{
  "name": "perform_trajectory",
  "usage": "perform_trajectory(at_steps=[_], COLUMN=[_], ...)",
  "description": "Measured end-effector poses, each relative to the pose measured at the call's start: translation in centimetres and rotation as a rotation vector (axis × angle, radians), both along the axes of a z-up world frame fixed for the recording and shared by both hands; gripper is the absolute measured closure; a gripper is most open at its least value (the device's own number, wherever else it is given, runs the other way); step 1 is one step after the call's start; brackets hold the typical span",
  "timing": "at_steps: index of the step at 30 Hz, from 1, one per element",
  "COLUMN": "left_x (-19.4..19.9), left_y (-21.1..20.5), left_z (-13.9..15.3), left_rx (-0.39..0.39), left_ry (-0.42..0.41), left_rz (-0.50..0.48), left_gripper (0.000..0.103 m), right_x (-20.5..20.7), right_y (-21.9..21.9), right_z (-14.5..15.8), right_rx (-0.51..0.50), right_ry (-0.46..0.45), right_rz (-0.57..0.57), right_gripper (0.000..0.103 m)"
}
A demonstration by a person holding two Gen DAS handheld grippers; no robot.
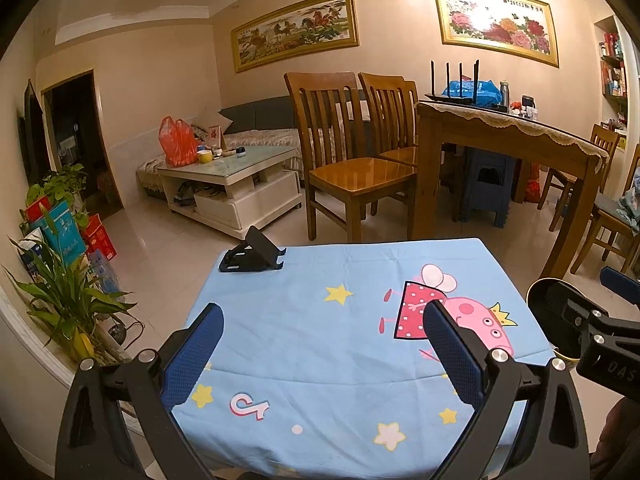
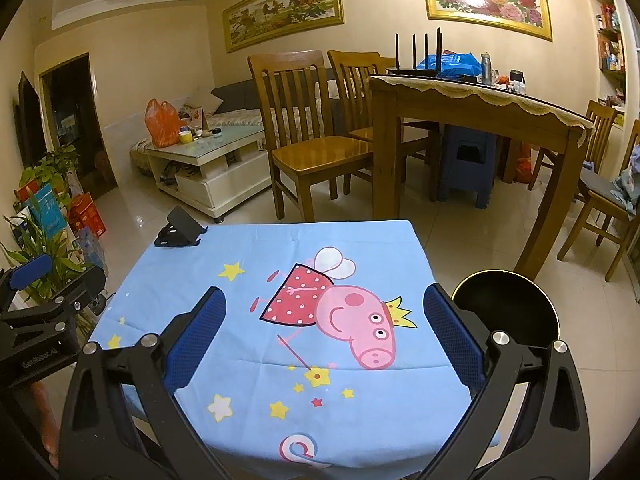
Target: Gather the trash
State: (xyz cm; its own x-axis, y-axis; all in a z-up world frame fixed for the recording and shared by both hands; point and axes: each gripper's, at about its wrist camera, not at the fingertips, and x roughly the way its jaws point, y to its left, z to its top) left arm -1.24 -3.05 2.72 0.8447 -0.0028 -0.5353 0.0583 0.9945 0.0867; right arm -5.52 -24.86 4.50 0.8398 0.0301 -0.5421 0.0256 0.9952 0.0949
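Looking out from the left wrist, the left claw [image 1: 324, 344] hangs spread wide over the near part of a small counter [image 1: 280, 344] draped in a light blue cartoon-pig cloth, both blue pads [image 1: 192, 360] apart with nothing between them. A black folding phone stand [image 1: 252, 256] sits on the far left corner of the cloth. At the right edge the right claw [image 1: 616, 280] shows only in part, with a black round bin [image 1: 540, 292] just past the counter's right side, partly hidden behind it. No loose trash can be made out on the cloth. Beyond stand two wooden chairs [image 1: 352, 152], a dining table [image 1: 508, 136] carrying a router and a blue bag, a white coffee table [image 1: 236, 176] with an orange plastic bag [image 1: 178, 142], and potted plants [image 1: 68, 300] at the left.

From the right wrist, the right claw [image 2: 324, 332] is likewise spread wide and empty above the pig print, its pads well apart. The black bin [image 2: 508, 304] sits just beside the counter's right edge, touching the right pad in this view and partly covered by it. The phone stand [image 2: 180, 228] rests at the far left corner, overhanging slightly. The left claw [image 2: 32, 276] enters at the left margin, only one blue pad visible. Again no trash shows on the cloth.
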Motion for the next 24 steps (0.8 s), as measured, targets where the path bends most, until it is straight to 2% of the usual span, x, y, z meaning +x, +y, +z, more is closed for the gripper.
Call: perform_trajectory(at_steps=[24], left_x=[-0.08], left_y=[-0.11], left_z=[-0.09], left_rx=[-0.001], left_ry=[0.002], left_rz=[0.002], left_gripper=[0.007], right_x=[0.05], right_y=[-0.37], right_z=[0.06], right_rx=[0.005], right_ry=[0.004], right_rz=[0.008], right_gripper=[0.005])
